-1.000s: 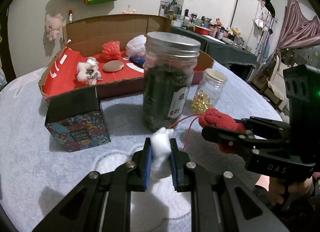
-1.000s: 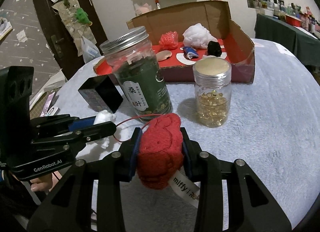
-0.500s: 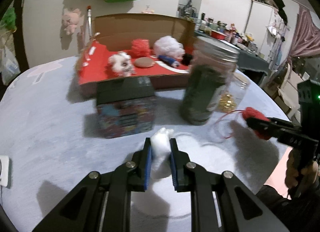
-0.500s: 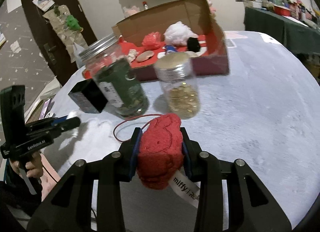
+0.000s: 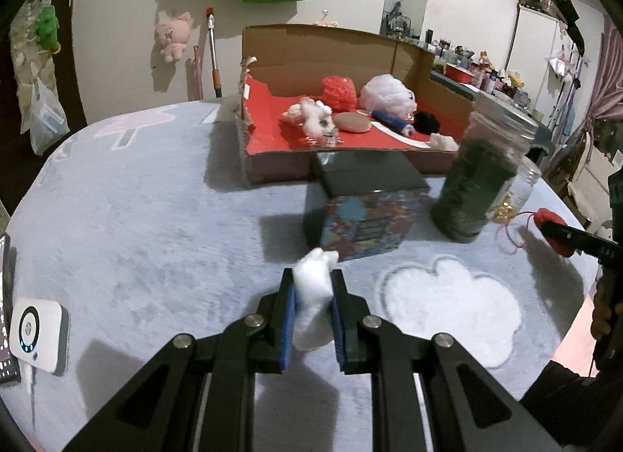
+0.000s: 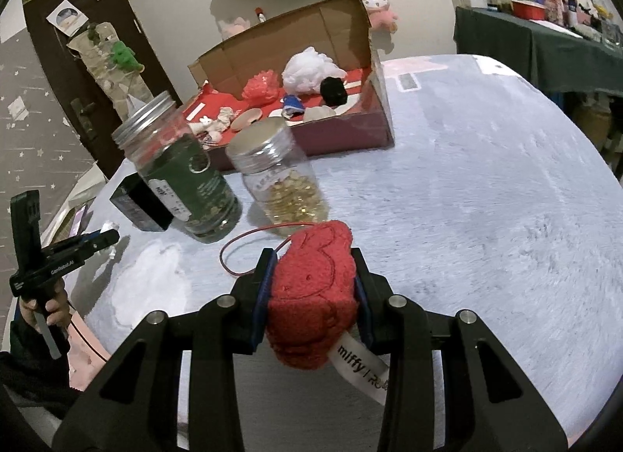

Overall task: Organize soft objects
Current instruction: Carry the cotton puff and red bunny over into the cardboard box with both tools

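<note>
Both grippers loaded, clutter sitting between them and the box

The left gripper point(image 5: 313, 310) is clamped on a white fluffy toy point(image 5: 311, 296) and the right gripper point(image 6: 311, 296) squeezes a red plush point(image 6: 313, 296) with a red cord. The cardboard box point(image 5: 350, 51) of soft stuff sits at 12 o'clock. In front of it stand a patterned tin point(image 5: 368, 214), a green jar point(image 6: 183, 179) and a capsule jar point(image 6: 284, 183), all on the grey cloth point(image 6: 486, 218).
</note>
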Action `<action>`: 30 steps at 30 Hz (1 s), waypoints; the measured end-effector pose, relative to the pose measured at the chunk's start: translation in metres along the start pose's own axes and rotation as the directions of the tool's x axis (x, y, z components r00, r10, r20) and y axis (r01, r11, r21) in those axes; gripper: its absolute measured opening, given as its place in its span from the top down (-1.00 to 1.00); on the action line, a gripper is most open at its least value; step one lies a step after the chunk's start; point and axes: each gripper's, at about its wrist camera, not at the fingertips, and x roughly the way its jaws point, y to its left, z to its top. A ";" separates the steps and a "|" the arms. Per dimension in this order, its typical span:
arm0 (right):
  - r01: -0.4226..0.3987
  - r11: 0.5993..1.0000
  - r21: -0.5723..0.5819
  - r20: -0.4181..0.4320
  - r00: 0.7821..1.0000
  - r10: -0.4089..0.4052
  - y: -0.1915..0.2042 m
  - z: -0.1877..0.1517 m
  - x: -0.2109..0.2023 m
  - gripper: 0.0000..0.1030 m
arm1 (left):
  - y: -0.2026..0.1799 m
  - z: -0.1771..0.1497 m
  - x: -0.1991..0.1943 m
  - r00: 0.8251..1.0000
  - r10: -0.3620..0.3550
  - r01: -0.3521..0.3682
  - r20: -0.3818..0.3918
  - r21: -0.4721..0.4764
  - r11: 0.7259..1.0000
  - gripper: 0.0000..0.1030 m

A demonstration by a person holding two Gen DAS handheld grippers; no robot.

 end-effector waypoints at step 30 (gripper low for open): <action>0.053 0.942 -0.332 -0.004 0.998 -0.058 0.018 0.109 0.014 0.32 | 0.031 0.097 0.015 0.995 -0.098 0.096 -0.002 0.237 0.967 0.67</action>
